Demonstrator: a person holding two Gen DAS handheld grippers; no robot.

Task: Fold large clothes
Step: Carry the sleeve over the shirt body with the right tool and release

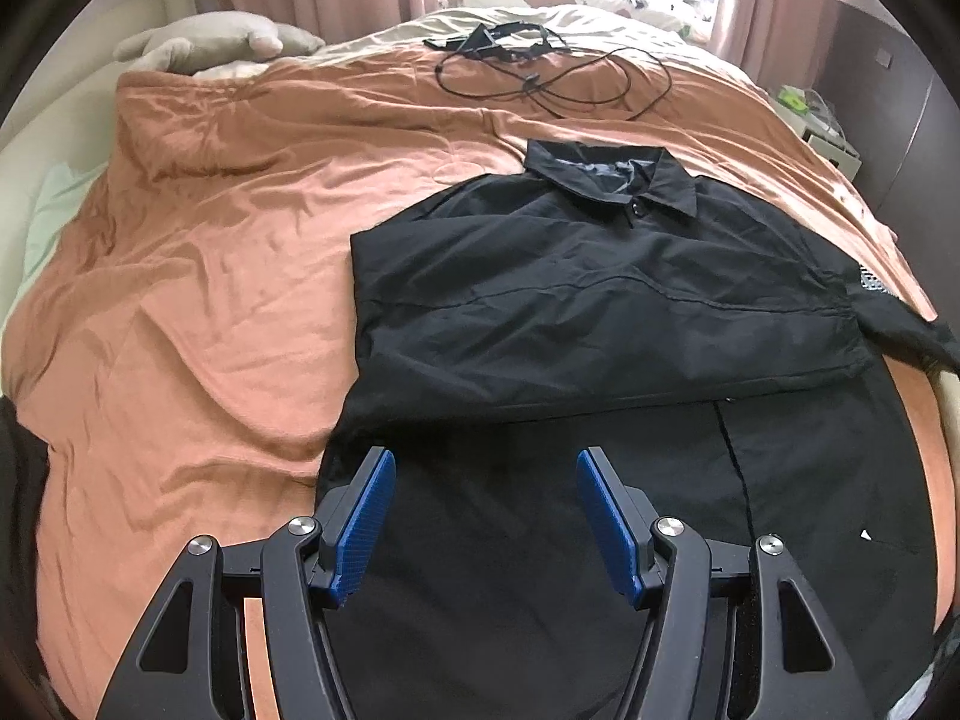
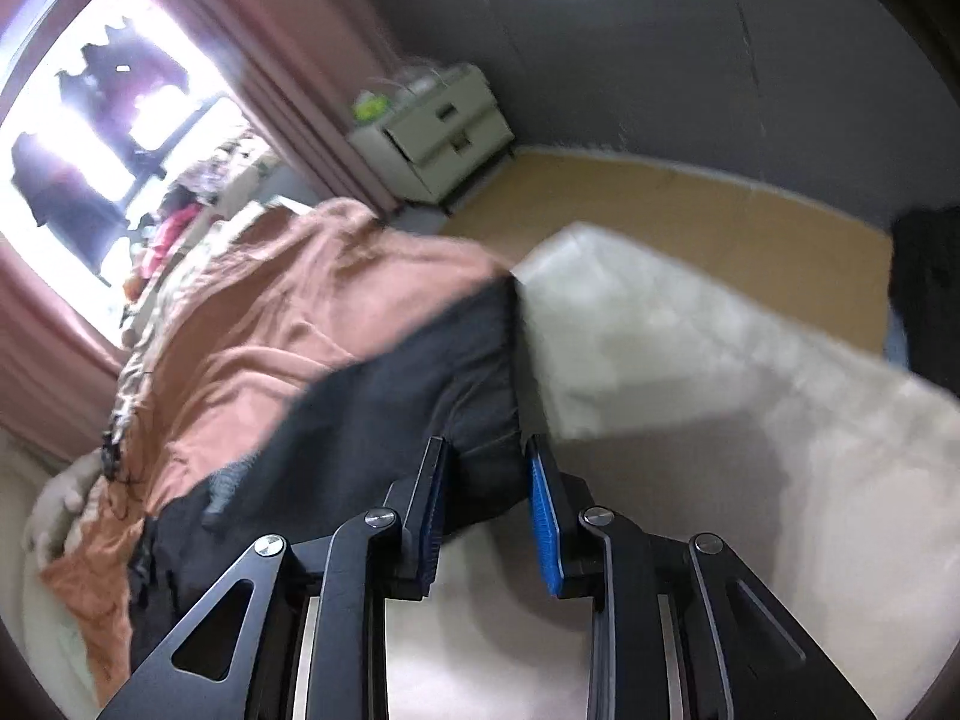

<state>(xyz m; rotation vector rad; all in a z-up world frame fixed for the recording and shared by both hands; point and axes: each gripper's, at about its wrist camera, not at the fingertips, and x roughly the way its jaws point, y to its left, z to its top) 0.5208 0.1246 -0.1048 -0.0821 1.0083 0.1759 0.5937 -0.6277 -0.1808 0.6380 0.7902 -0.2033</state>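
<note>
A large black collared shirt [image 1: 600, 300] lies on the orange bedsheet [image 1: 210, 270], collar at the far end, its left sleeve folded in across the chest. My left gripper [image 1: 486, 462] is open and empty, hovering over the shirt's lower part. In the right wrist view, blurred by motion, my right gripper [image 2: 486, 450] has its jaws partly open around the black right sleeve [image 2: 474, 372] at the bed's right edge; the cloth lies between the pads, and whether they pinch it is unclear.
A black cable and strap [image 1: 528, 66] lie on the far part of the bed. A beige plush toy [image 1: 210, 42] sits at the far left. A white bedside drawer unit [image 2: 438, 126] stands by the dark wall. Pink curtains [image 2: 288, 78] hang at the window.
</note>
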